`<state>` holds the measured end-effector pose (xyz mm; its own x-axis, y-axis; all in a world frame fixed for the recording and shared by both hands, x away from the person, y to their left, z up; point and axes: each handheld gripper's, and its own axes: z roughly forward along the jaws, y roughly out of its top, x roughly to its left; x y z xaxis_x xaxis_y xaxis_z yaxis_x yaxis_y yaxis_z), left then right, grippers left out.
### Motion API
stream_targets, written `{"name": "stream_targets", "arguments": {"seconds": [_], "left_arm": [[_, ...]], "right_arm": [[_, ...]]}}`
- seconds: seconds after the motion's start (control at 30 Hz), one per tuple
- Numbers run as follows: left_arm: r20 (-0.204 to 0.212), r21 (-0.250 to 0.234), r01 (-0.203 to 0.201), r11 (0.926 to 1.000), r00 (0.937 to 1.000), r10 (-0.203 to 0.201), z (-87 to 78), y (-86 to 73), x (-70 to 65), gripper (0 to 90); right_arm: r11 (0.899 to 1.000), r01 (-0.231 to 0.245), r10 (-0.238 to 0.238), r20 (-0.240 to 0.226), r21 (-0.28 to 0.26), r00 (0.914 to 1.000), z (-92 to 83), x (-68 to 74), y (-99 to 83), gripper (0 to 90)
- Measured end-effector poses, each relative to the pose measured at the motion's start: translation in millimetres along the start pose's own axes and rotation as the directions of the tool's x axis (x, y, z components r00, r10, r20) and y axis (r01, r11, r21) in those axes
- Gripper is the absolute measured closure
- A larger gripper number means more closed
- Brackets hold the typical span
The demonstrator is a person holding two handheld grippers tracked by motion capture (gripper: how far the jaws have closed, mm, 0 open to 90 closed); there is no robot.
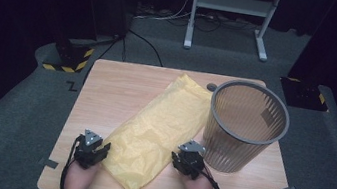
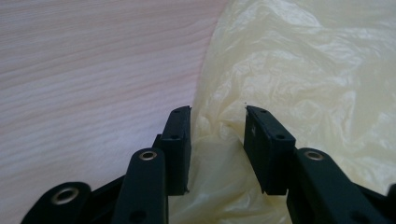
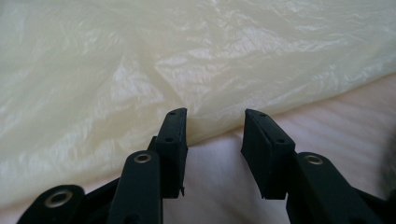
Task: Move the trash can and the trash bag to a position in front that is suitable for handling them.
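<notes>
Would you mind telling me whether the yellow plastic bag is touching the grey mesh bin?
Cannot tell. In the high view the yellow plastic bag runs right up to the grey mesh bin, but no clear gap or contact shows.

Left hand-held gripper [image 1: 99,149] jaws parted, right hand-held gripper [image 1: 181,160] likewise, both low

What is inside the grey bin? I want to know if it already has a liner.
The grey bin holds no liner; its ribbed inner wall shows. Its bottom is hidden.
</notes>
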<state>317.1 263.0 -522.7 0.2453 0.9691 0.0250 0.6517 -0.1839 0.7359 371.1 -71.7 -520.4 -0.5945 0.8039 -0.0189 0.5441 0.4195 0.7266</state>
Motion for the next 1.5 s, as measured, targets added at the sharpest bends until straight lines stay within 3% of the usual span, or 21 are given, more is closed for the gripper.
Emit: {"name": "stream_targets", "arguments": {"seconds": [0.03,0.17,0.3,0.4,0.5,0.57,0.67,0.83,0.9,0.97,1.03,1.2,1.3,1.37,1.43,1.5], "left_arm": [[0.000,0.000,0.000,1.0000,1.0000,0.000,0.0,0.0,0.0,61.5],[-0.033,0.003,0.009,1.0000,0.9994,-0.009,-21.0,-19.6,9.1,61.1],[-0.032,0.013,0.013,0.9998,0.9994,-0.013,-31.7,-28.4,11.4,60.3],[-0.033,0.024,0.009,0.9997,0.9994,-0.008,-39.7,-32.9,10.2,57.8],[-0.056,-0.029,0.019,0.9994,0.9982,-0.021,-51.7,-29.5,9.8,50.1],[-0.068,-0.078,0.024,0.9967,0.9973,-0.030,-60.9,-22.8,7.7,48.9],[-0.057,-0.127,0.019,0.9917,0.9980,-0.027,-68.6,-9.0,-3.6,46.6],[0.001,-0.118,-0.023,0.9928,0.9997,0.023,-51.7,12.0,-44.2,45.1],[0.043,-0.078,-0.017,0.9968,0.9989,0.021,-35.2,11.1,-55.6,47.9],[0.038,-0.015,-0.026,0.9996,0.9989,0.026,-17.4,3.6,-60.7,48.2],[0.029,0.008,-0.035,0.9993,0.9990,0.035,-8.3,-4.7,-58.8,48.8],[0.007,0.013,0.021,0.9997,0.9998,-0.021,-10.8,-8.3,-35.4,50.1],[-0.013,0.022,0.023,0.9995,0.9996,-0.023,-14.2,-10.4,-24.3,50.0],[-0.026,0.027,0.024,0.9993,0.9994,-0.024,-16.1,-10.8,-20.0,49.5],[-0.031,0.009,0.021,0.9998,0.9993,-0.020,-20.4,-9.6,-18.6,47.4],[-0.023,-0.040,0.026,0.9988,0.9994,-0.027,-26.5,-5.1,-19.9,45.5]], "right_arm": [[1.000,0.000,0.000,0.000,0.000,1.0000,0.0,0.0,0.0,60.3],[1.000,0.010,-0.010,-0.004,-0.008,0.9999,38.0,12.5,34.9,61.7],[1.000,0.031,-0.031,-0.007,0.004,0.9995,58.6,21.0,56.3,62.4],[0.998,0.056,-0.056,0.012,0.003,0.9984,61.4,27.1,67.4,61.9],[0.998,0.061,-0.061,0.002,-0.031,0.9981,47.0,28.7,66.0,60.4],[0.995,0.090,-0.090,-0.001,-0.053,0.9960,35.5,30.0,61.2,59.7],[0.991,0.106,-0.108,-0.015,-0.080,0.9940,19.3,31.0,50.6,57.8],[0.987,0.106,-0.112,-0.037,-0.122,0.9931,-13.1,27.8,26.0,55.4],[0.985,0.103,-0.109,-0.037,-0.138,0.9933,-35.9,22.2,6.1,54.6],[0.985,0.100,-0.106,-0.040,-0.139,0.9936,-43.1,19.4,-0.9,53.7],[0.985,0.094,-0.099,-0.029,-0.143,0.9947,-56.9,14.1,-14.1,52.5],[0.985,0.068,-0.068,0.008,-0.156,0.9977,-89.4,-5.1,-41.4,51.8],[0.987,0.028,-0.020,0.054,-0.161,0.9983,-109.6,-23.1,-60.9,51.9],[0.987,0.009,0.002,0.067,-0.162,0.9978,-113.1,-27.7,-65.6,51.9],[0.987,-0.022,0.036,0.088,-0.156,0.9955,-119.4,-37.1,-74.2,52.2],[0.988,-0.031,0.049,0.118,-0.150,0.9918,-125.4,-45.7,-82.0,55.0]]}}
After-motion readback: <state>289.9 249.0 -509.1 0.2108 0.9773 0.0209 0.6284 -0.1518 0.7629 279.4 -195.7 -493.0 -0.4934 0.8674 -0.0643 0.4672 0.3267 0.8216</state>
